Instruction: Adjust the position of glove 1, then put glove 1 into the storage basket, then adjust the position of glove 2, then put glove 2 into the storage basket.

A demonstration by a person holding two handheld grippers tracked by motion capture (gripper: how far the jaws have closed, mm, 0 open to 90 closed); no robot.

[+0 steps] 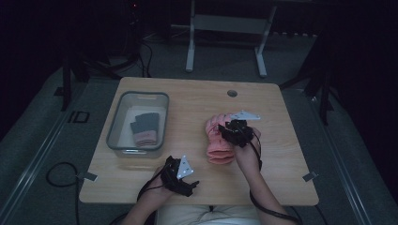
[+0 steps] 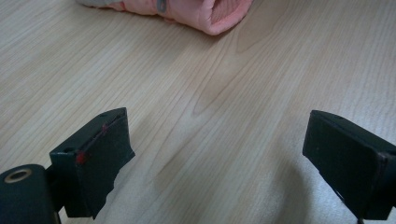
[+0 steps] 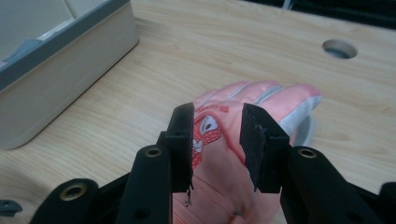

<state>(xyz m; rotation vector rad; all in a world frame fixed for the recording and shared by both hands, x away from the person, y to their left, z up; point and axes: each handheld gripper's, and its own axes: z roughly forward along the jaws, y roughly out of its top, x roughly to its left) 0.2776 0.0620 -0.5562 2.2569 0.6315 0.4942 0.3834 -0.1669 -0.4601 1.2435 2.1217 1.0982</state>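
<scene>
Right gripper [image 3: 217, 140], jaws narrowed astride pink glove [image 3: 261, 100] mid-desk: pinch fabric fully, then lift toward bin [image 1: 115, 123]; left gripper [image 1: 184, 176] wide, idle.

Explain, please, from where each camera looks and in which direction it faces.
High view: above the person's side, facing forward and down on the table; both forearms, left gripper, right gripper.
Left gripper view: low over the table, along its spread fingers toward the pink glove.
Right gripper view: along its fingers, over the glove, toward the grey bin.
Shared: all three views show the pink glove.
</scene>
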